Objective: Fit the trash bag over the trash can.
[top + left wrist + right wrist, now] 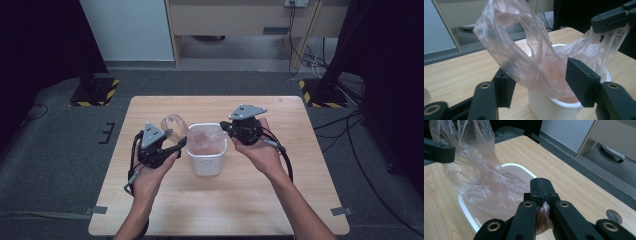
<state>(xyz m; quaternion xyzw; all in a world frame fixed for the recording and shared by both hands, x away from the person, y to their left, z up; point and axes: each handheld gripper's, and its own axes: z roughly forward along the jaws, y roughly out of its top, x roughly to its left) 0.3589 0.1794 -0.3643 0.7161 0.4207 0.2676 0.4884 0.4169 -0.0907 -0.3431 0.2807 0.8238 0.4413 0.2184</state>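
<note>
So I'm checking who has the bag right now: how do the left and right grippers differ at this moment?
The left gripper has its black jaws spread wide, with the thin clear pinkish plastic bag passing loosely between them; the right gripper has its jaws pressed together, pinching a bunched edge of that bag. The left sits lower, beside the white plastic bin; the right is raised. Both hover at the bin's rim.

Bin (206,165) interior veiled by the bag (534,62); bag top cropped at the frame edge
</note>
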